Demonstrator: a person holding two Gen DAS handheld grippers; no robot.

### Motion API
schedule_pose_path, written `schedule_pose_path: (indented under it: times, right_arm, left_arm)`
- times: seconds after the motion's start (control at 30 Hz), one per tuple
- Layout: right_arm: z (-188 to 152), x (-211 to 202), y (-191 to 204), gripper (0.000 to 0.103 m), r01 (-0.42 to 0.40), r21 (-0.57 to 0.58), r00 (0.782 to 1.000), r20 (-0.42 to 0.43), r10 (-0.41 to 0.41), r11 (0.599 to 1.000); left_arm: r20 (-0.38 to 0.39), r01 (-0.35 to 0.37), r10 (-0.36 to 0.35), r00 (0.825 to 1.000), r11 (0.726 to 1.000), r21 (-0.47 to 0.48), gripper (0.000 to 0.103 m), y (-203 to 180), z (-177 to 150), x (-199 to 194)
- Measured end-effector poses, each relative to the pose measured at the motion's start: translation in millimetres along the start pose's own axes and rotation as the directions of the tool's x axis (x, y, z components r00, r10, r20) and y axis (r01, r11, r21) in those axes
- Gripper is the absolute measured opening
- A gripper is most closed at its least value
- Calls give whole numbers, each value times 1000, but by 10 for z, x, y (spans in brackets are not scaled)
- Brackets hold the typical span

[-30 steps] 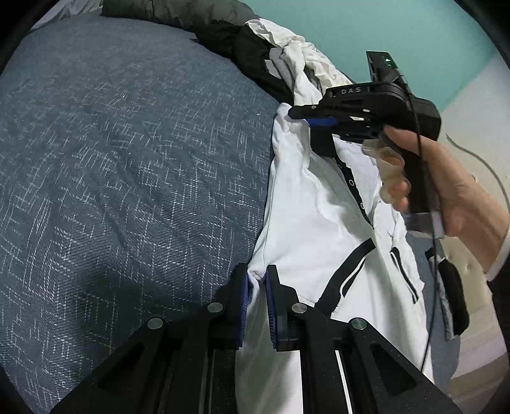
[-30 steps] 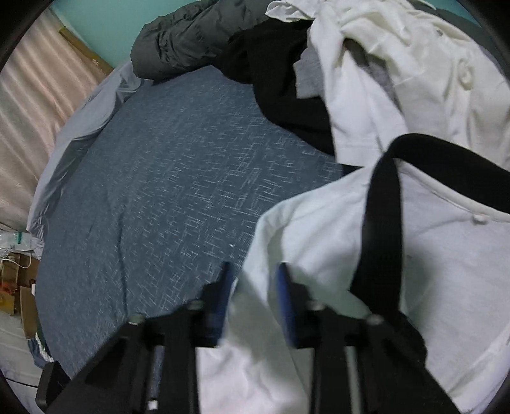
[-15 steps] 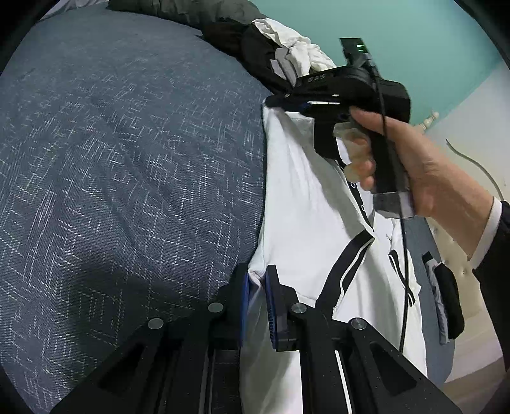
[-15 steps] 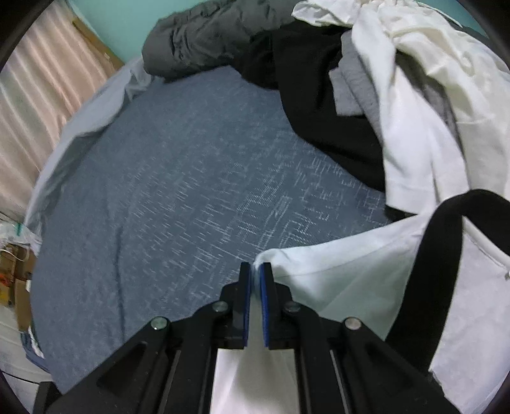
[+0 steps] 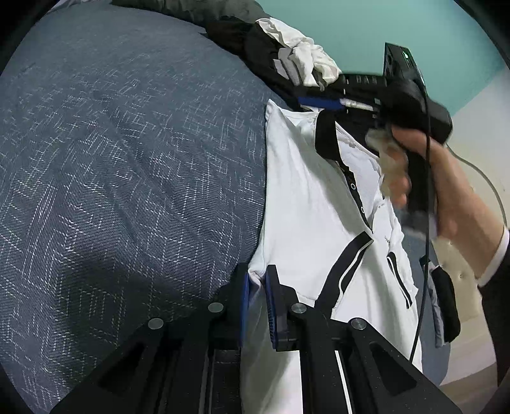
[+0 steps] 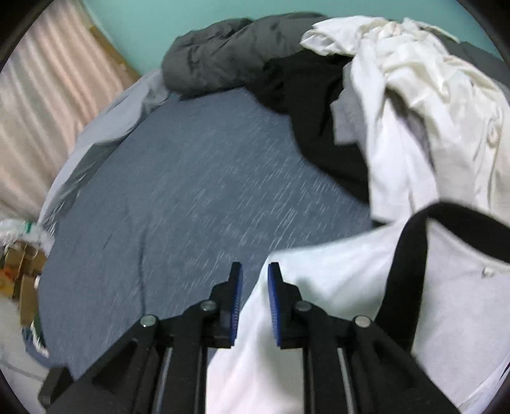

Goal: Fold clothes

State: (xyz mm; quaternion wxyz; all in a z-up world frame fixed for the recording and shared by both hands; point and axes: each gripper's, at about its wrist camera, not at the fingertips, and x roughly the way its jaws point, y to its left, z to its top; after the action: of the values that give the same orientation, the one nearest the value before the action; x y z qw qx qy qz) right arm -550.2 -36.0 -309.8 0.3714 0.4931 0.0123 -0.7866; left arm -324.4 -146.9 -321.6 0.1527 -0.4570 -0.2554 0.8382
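A white polo shirt (image 5: pixel 306 203) with a black collar and black stripes lies stretched along the right side of the blue bed cover (image 5: pixel 127 159). At its near edge my left gripper (image 5: pixel 256 280) is shut on the hem. My right gripper (image 6: pixel 255 277) hovers at the shirt's collar-end corner (image 6: pixel 318 274). Its jaws are opening. White cloth shows low in the gap, but the pads do not press on it. In the left wrist view a hand (image 5: pixel 446 191) holds the right gripper (image 5: pixel 310 102) just above the collar (image 5: pixel 325 137).
A heap of white (image 6: pixel 414 95), black (image 6: pixel 312 105) and grey (image 6: pixel 223 51) clothes lies at the far end of the bed. A pale curtain (image 6: pixel 41 89) and boxes (image 6: pixel 19 270) stand past the bed's left edge. The teal wall (image 5: pixel 350 25) is behind.
The right gripper closed on the shirt's corner half a second ago; its jaws have now parted and it has lifted slightly. The left gripper keeps its hold and has not moved.
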Motion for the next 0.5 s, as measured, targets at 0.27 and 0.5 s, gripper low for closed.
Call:
schedule_pose_path:
  times: [0.27,0.5]
  right_arm:
    - [-152,447,-42,15,46,22,992,-119,-43,999]
    - [-30,165,-48,15,41,70,999,-14,-40,997]
  left_arm:
    - [-4,0,0,1000,1000,-2,11,12,17,6]
    - [-10,-3,3,1000,1000,-1,12,14,42,6]
